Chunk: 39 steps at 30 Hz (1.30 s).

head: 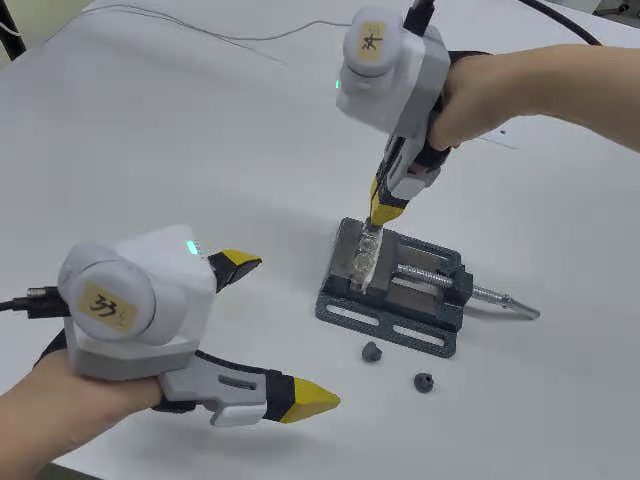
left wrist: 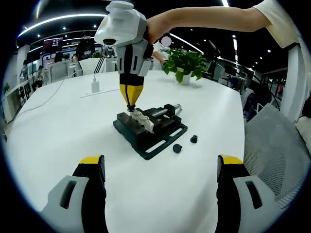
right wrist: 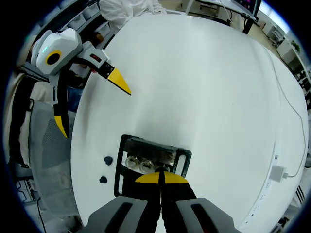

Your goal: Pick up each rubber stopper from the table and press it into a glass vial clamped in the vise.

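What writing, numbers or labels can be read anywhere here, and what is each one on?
"33", handwritten and slanted: on the yellow sticker on the left gripper, in the head view.
A handwritten mark on the second sticker, on the right gripper: I cannot read it for sure.
The wall screens far behind in the left gripper view: too small and blurred to read.
The vise: no lettering that I can make out.

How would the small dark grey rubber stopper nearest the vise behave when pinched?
The small dark grey rubber stopper looks tiny beside the black metal vise, so probably very light. Its rounded shape may let it roll. Matte rubber should grip, not slip.
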Available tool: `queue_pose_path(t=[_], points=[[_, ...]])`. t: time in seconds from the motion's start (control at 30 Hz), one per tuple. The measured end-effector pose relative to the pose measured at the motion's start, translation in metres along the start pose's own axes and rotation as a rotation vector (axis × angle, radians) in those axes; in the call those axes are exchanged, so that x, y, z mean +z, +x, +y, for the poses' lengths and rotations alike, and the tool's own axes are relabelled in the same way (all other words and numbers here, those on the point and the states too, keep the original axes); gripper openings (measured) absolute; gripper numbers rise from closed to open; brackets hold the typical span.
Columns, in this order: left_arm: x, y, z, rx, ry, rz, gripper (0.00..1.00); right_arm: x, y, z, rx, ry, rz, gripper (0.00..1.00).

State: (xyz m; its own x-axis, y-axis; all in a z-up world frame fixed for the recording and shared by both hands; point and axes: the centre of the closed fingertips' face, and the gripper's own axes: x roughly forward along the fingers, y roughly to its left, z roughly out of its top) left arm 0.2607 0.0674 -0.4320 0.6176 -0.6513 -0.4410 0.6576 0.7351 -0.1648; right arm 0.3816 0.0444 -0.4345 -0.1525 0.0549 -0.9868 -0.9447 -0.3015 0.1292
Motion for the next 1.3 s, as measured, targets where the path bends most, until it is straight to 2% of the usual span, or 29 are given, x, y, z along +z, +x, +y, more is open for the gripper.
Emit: queue_pose_path(t=[0.03, 0.2, 0.37, 0.5, 0.53, 0.57, 0.6, 0.7, 0.77, 0.87, 0.97, 1.0, 1.07, 1.2, 1.3], points=[[0.0, 0.0, 0.0, 0.0, -0.002, -0.003, 0.95, 0.0, 0.0, -0.002, 0.003, 0.023, -0.002, 0.0], [0.0, 0.001, 0.0, 0.0, -0.004, 0.0, 0.95, 0.0, 0.0, 0.001, 0.013, 0.047, 0.01, 0.0], [0.001, 0.002, -0.001, -0.002, -0.001, 0.002, 0.95, 0.0, 0.0, 0.001, 0.016, 0.032, 0.034, 0.0], [0.004, 0.001, 0.0, 0.0, 0.001, -0.003, 0.95, -0.001, 0.0, -0.003, 0.018, 0.066, 0.011, 0.0], [0.006, 0.001, -0.001, 0.001, 0.004, -0.004, 0.95, 0.001, 0.001, -0.002, 0.016, 0.048, 0.006, 0.0], [0.007, 0.0, -0.001, 0.001, 0.004, -0.006, 0.95, 0.001, 0.001, -0.003, 0.019, 0.079, -0.004, 0.0], [0.008, -0.001, -0.001, 0.0, 0.004, -0.007, 0.95, 0.001, 0.0, 0.0, 0.018, 0.065, -0.001, 0.0], [0.011, -0.004, -0.003, 0.003, 0.012, -0.01, 0.95, 0.002, 0.0, -0.001, 0.02, 0.092, -0.012, 0.0], [0.013, -0.005, -0.005, 0.003, 0.013, -0.011, 0.95, 0.001, 0.0, 0.0, 0.01, 0.076, -0.006, 0.0], [0.017, -0.008, -0.006, 0.007, 0.019, -0.016, 0.95, 0.003, -0.001, 0.008, -0.002, 0.039, 0.033, 0.0], [0.019, -0.012, -0.007, 0.01, 0.028, -0.016, 0.95, 0.002, -0.002, 0.01, 0.002, 0.061, 0.039, 0.0], [0.02, -0.013, -0.007, 0.012, 0.031, -0.019, 0.95, 0.002, -0.002, 0.006, 0.003, 0.061, 0.04, 0.0], [0.022, -0.014, -0.007, 0.013, 0.029, -0.023, 0.95, 0.002, -0.003, 0.01, -0.004, 0.034, 0.045, 0.0], [0.024, -0.016, -0.007, 0.014, 0.043, -0.023, 0.95, 0.0, -0.003, 0.008, -0.013, 0.028, 0.033, 0.0], [0.025, -0.015, -0.007, 0.013, 0.049, -0.027, 0.95, 0.001, -0.003, 0.005, -0.028, 0.041, -0.002, 0.0]])
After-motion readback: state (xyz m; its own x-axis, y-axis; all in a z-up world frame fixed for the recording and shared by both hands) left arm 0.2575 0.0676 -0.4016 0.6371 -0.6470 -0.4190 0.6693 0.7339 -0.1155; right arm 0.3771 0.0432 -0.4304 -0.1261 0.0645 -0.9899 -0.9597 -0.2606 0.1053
